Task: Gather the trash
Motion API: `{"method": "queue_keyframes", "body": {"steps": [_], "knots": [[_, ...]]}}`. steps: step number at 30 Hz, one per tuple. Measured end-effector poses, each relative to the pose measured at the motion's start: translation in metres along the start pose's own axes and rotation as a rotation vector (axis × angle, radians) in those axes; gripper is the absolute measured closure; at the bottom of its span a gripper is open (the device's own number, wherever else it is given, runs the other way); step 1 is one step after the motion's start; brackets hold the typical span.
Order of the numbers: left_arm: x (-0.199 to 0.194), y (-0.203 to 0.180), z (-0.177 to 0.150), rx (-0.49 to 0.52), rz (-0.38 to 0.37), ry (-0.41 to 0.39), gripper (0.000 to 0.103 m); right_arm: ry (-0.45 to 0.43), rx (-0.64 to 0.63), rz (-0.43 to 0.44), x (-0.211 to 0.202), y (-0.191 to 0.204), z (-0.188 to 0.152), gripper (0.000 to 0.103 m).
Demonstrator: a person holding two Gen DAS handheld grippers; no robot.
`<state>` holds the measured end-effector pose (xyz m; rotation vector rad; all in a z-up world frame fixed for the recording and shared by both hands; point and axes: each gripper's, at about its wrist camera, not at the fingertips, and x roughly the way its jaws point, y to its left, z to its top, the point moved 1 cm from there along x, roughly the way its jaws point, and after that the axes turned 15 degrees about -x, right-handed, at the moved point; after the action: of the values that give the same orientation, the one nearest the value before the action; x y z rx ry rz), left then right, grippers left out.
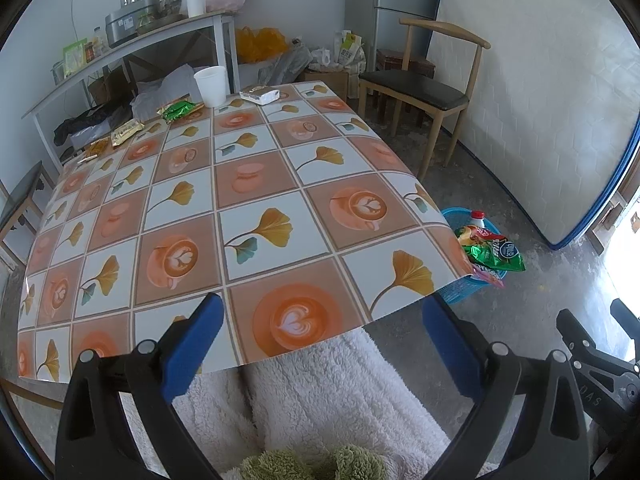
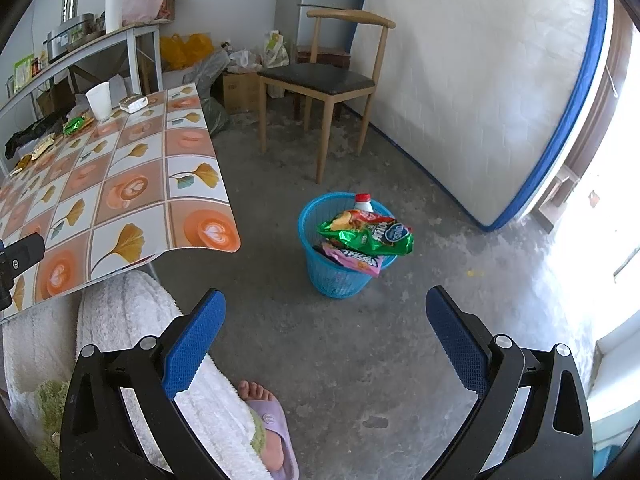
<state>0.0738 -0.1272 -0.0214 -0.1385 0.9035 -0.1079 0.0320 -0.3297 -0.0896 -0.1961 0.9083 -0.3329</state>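
Trash in blue basket (image 2: 336,280); left claw (image 1: 320,320), right claw (image 2: 326,316) both spread, empty.

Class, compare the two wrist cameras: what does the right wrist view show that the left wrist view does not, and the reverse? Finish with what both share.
Only the right wrist view: the person's foot in a purple slipper, and the whole blue basket standing on the floor.

Only the left wrist view: the table's near left corner and a dark chair beside it.

Both share: the white cup, the green wrapper, the silver packet, the wooden chair, the chip bag in the basket, and open, empty fingers on the left gripper and right gripper.
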Motion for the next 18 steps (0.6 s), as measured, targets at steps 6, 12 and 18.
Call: {"method": "queue_keyframes", "body": {"steps": [6, 12, 18], "knots": [[-0.0004, -0.0003, 0.0002, 0.000, 0.001, 0.003, 0.006, 0.000, 0.000, -0.001, 0.0002, 0.0006, -0.0002, 0.007], [-0.0014, -0.0003, 0.0016, 0.001, 0.000, 0.004, 0.006, -0.001, 0.001, -0.001, 0.0000, 0.0011, -0.0003, 0.007], [-0.0018, -0.0004, 0.0017, 0.002, -0.001, 0.005, 0.006, 0.000, 0.000, -0.001, 0.0001, 0.0009, -0.0003, 0.007]]}}
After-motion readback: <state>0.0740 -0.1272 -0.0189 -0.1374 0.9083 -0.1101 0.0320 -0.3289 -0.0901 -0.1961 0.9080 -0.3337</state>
